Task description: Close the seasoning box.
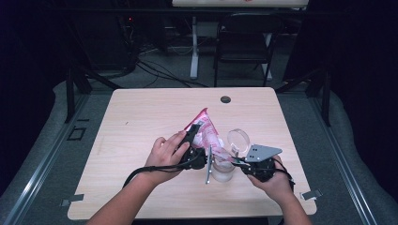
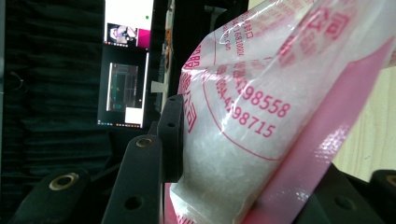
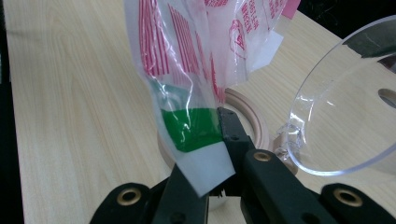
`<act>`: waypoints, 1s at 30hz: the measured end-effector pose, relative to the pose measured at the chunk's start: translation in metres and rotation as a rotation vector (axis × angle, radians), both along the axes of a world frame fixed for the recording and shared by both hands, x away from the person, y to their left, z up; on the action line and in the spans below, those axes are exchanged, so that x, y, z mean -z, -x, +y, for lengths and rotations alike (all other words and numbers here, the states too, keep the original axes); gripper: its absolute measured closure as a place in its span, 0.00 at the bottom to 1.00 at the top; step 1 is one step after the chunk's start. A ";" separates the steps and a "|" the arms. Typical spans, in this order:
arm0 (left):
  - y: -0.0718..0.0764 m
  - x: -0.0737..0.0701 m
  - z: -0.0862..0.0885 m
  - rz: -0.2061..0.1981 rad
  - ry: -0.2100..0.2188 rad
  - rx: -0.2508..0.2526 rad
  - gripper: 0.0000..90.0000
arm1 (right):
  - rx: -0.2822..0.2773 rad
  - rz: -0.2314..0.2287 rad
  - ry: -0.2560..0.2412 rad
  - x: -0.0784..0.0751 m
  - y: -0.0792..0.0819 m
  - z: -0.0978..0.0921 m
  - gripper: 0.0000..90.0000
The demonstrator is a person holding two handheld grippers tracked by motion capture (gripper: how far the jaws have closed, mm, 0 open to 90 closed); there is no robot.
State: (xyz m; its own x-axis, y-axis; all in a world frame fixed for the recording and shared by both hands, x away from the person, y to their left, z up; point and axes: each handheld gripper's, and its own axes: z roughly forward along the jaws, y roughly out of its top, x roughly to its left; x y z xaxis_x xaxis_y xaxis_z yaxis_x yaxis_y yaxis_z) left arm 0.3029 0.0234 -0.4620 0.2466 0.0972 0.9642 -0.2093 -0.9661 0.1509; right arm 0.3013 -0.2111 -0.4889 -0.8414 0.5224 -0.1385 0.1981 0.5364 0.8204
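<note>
High view — both tongs, left (image 1: pixel 199 140) and right (image 1: pixel 233 161), grip the pink bag (image 1: pixel 202 129).

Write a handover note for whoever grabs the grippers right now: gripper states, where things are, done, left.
Left gripper: shut on the bag, holding its white-grain-filled end up, tilted.
Right gripper: shut on the bag's lower green-and-white edge, just above the jar.
Jar: on the table between the hands, its hinged clear lid swung open.
Done: lid open, bag lifted and its low end brought over the jar mouth.
Left: probably pour the grains into the jar; whether any are in yet cannot be told. Then set the bag down and close the lid.
</note>
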 end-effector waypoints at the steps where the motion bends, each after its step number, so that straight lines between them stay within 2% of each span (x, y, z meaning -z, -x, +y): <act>1: 0.000 0.000 0.000 0.002 0.001 0.000 0.72 | 0.000 -0.001 0.000 0.000 0.000 0.000 1.00; 30: 0.001 -0.001 0.000 -0.007 0.004 0.000 0.72 | 0.001 -0.003 0.000 0.000 0.000 0.000 1.00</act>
